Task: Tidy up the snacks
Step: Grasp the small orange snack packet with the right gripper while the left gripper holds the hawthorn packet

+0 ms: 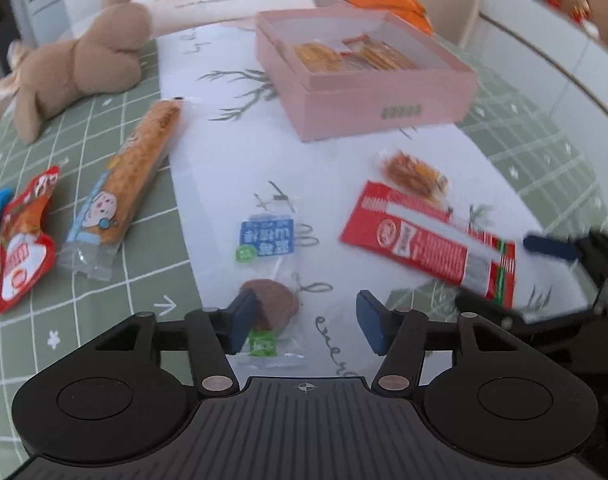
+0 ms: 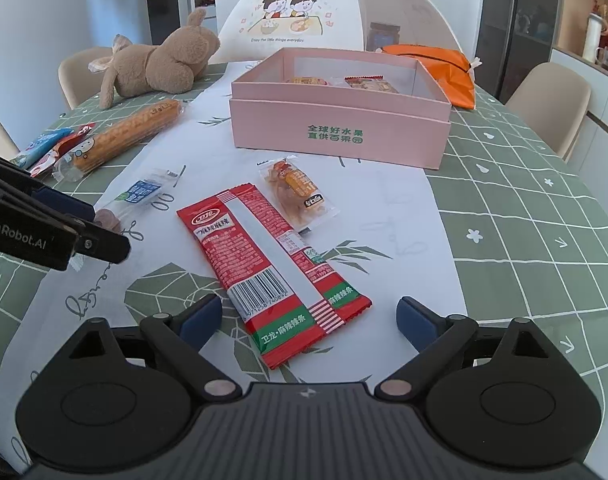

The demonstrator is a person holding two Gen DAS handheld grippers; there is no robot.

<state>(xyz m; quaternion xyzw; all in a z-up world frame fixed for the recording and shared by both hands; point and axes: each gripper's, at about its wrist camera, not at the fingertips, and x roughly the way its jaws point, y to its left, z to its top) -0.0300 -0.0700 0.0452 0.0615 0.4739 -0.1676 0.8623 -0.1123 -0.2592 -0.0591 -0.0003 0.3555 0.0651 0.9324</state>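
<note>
Red snack packet (image 2: 270,270) flat on table, pink box (image 2: 340,120) open

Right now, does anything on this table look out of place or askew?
Mostly the brown plush rabbit, lying on its side among the snacks on the green checked tablecloth. Several packets lie scattered and skewed outside the open pink cardboard box, including the long red spicy-strip packet. Nothing looks spilled or torn.

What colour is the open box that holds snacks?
Pale pink box, with green lettering on its front; the right wrist view shows it best.
</note>
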